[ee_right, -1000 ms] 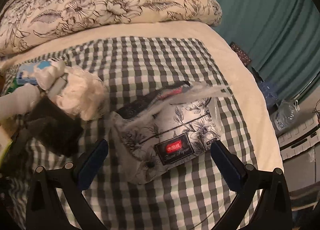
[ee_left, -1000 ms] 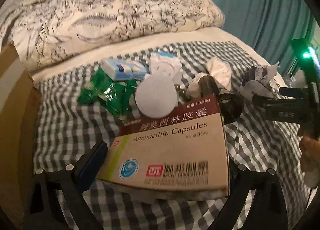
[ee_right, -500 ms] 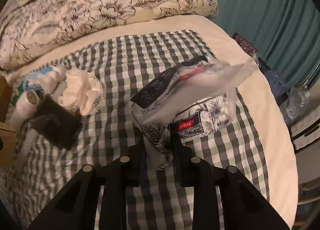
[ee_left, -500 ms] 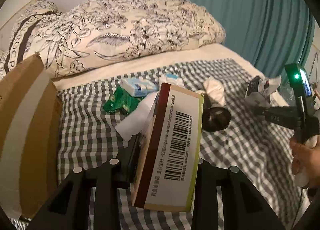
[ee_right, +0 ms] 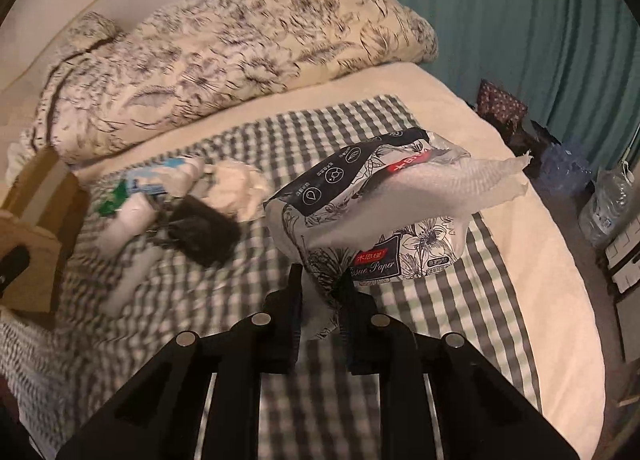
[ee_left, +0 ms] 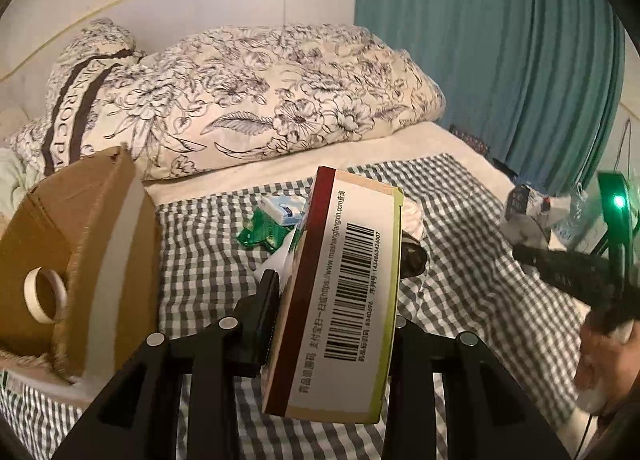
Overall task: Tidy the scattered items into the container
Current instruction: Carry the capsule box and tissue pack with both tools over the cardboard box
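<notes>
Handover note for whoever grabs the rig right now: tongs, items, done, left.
Left tongs: shut on the medicine box, held on edge above the checked cloth.
Right tongs: shut on a corner of the tissue pack, a loose tissue sticking out of it.
Cardboard box: at the left edge of the bed, a tape roll inside.
Done: both items gripped, neither in the box yet.
Left: drop both in, then collect the green packet, blue-white packet, crumpled tissue, dark object and white tube.
</notes>
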The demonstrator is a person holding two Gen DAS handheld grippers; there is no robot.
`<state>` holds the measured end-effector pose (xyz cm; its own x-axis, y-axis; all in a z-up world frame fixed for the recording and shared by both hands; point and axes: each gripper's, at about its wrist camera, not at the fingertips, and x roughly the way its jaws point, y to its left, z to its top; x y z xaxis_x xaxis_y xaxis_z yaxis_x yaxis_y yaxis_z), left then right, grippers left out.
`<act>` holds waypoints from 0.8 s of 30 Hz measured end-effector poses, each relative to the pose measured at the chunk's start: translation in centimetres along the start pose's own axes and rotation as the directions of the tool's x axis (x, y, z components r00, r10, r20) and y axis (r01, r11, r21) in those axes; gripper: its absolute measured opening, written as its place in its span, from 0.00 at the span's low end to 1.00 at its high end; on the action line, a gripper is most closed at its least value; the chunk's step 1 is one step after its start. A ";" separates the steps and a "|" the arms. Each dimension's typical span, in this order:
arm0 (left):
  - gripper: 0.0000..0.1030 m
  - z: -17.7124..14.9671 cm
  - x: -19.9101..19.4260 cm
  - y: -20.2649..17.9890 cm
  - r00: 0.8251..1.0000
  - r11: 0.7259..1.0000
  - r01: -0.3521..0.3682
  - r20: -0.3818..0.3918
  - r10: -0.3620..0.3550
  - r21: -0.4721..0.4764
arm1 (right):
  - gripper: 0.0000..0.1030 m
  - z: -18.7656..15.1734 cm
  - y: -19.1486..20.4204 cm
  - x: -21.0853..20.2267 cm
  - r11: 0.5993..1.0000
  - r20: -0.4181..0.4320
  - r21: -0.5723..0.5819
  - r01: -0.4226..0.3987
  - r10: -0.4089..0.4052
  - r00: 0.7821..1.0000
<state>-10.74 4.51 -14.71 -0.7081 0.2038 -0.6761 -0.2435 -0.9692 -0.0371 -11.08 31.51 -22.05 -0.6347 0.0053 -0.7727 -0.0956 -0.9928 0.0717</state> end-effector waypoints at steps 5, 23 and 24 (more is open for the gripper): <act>0.33 0.6 -3.3 0.7 0.999 0.999 -0.033 0.032 0.034 -0.027 | 0.15 -1.2 1.9 -3.6 1.000 0.023 -0.012 -0.026 0.026 0.999; 0.34 -0.6 -12.8 3.9 0.991 0.993 -0.074 0.104 0.083 -0.088 | 0.15 -4.3 8.2 -15.8 0.992 0.145 -0.079 -0.094 0.105 0.984; 0.34 -0.7 -13.2 3.9 0.991 0.993 -0.073 0.107 0.082 -0.088 | 0.15 -4.4 8.4 -16.3 0.992 0.149 -0.083 -0.097 0.109 0.983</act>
<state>-1.90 -2.10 -6.42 -0.7923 0.1373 -0.5945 -0.1319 -0.9899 -0.0528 1.83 22.51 -11.66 -0.7486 -0.0852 -0.6575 0.0306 -0.9951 0.0942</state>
